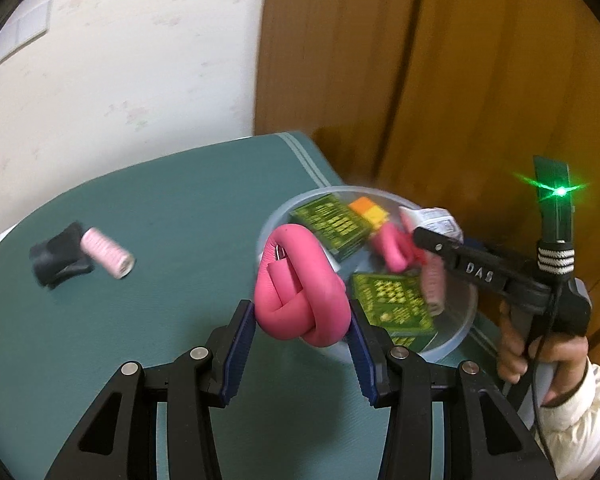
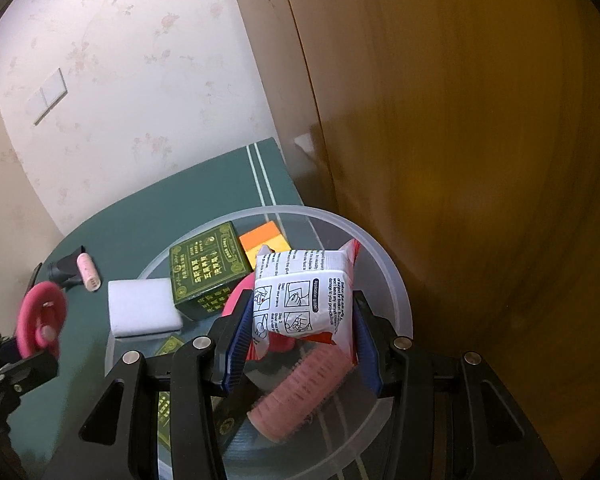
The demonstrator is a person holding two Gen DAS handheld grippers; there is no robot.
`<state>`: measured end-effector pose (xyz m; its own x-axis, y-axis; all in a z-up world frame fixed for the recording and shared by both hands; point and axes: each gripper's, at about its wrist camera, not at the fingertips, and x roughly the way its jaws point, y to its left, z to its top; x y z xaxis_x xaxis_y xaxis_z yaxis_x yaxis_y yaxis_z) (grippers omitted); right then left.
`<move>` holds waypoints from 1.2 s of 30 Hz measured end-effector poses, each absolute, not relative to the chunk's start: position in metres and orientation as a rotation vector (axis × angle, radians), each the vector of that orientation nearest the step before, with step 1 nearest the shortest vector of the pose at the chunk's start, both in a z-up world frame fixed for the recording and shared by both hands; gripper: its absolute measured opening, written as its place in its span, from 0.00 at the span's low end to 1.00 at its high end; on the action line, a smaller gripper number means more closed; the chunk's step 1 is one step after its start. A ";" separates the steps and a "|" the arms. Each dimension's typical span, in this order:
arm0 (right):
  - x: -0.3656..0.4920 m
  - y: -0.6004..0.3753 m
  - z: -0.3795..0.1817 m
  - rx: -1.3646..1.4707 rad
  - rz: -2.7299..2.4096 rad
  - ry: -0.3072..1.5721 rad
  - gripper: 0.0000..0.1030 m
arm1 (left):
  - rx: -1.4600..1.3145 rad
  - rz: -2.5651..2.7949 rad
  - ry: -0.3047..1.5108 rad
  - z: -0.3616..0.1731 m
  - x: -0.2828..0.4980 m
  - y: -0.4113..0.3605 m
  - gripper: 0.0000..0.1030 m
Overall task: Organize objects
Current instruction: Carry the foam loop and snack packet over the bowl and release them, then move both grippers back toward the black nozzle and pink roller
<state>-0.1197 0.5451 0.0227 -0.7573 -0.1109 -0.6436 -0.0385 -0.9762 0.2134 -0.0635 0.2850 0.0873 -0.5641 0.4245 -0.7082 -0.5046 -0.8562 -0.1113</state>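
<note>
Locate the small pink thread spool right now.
The small pink thread spool lies on the green table at far left of the left wrist view, touching a black clip-like object, well apart from the clear bowl.

Both fisheye views show dim, warm indoor lighting with soft shadows, strong barrel distortion and black vignetting at the corners, motion blur across the wooden door (image 2: 480,160) and bowl contents, and a green LED (image 1: 560,191) that produces a starburst glare.

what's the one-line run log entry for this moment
left gripper: shut on pink knot | right gripper: shut on white packet | both over clear bowl
</note>
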 end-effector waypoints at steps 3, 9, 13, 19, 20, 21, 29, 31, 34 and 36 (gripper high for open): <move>-0.118 0.544 0.023 1.073 -2.878 -0.345 0.46 | -1.039 2.367 0.158 0.086 -0.069 0.302 0.47; -0.118 0.541 0.021 1.079 -2.862 -0.345 0.46 | -1.048 2.327 0.184 0.080 -0.081 0.328 0.50; -0.117 0.541 0.021 1.072 -2.869 -0.336 0.46 | -1.042 2.356 0.172 0.077 -0.084 0.328 0.77; -0.118 0.542 0.021 1.065 -2.872 -0.356 0.47 | -1.035 2.404 0.179 0.075 -0.083 0.318 0.77; -0.118 0.542 0.022 1.062 -2.874 -0.356 0.47 | -1.033 2.412 0.179 0.075 -0.082 0.316 0.77; -0.118 0.542 0.022 1.060 -2.876 -0.358 0.47 | -1.034 2.417 0.177 0.075 -0.081 0.314 0.77; -0.116 0.550 0.024 1.007 -2.869 -0.441 0.67 | -1.057 2.488 0.145 0.075 -0.076 0.294 0.97; -0.113 0.552 0.027 0.979 -2.877 -0.450 0.67 | -1.058 2.531 0.152 0.076 -0.076 0.288 0.99; -0.112 0.553 0.029 0.955 -2.884 -0.450 0.67 | -1.074 2.582 0.171 0.073 -0.078 0.281 0.99; -0.110 0.552 0.030 0.941 -2.890 -0.439 0.67 | -1.096 2.592 0.151 0.071 -0.079 0.275 0.99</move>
<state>-0.1101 0.5521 0.0296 -0.8097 -0.1544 -0.5661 -0.0207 -0.9567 0.2904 -0.0788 0.2746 0.0705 -0.6533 0.2515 -0.7141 -0.3329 -0.9426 -0.0274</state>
